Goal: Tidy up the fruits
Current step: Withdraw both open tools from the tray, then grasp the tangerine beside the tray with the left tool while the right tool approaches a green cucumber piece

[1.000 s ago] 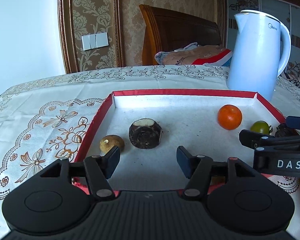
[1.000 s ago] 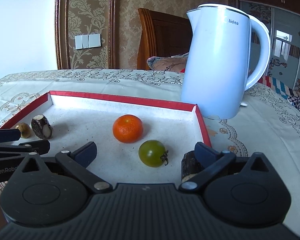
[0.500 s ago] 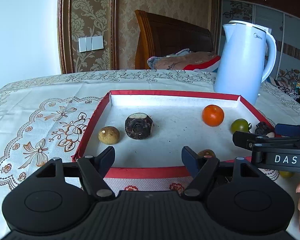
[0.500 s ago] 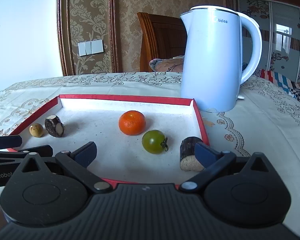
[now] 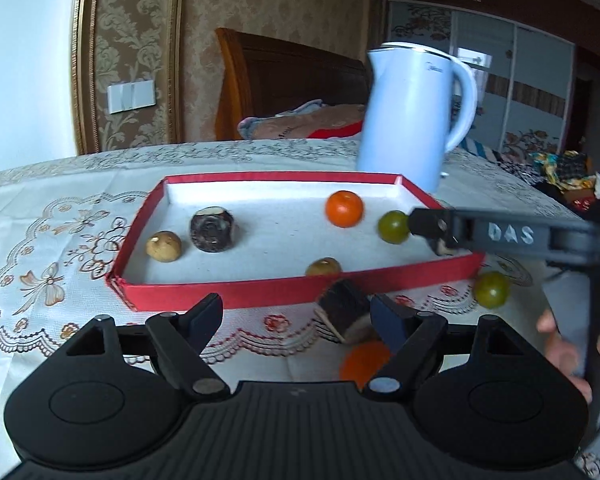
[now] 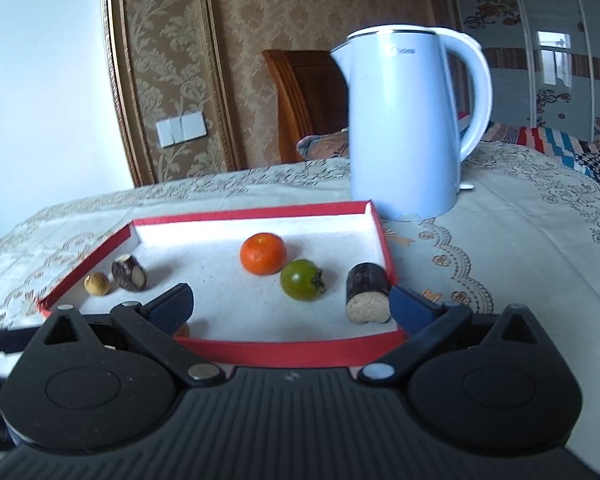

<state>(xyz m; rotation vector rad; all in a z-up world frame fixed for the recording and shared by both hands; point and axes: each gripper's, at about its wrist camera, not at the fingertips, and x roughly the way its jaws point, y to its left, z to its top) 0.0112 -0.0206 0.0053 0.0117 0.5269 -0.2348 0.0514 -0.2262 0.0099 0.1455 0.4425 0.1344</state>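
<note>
Your tray sits on the table, the kettle just behind its far right corner. Inside, a longan lies left of a cut stem piece; the mandarin and tomato sit right of centre (almost touching), another stem piece beside the right wall.

Clothed table: tray, kettle, fruit.

Black ribbed left gripper with dark blue pads (silver pivot screws).
</note>
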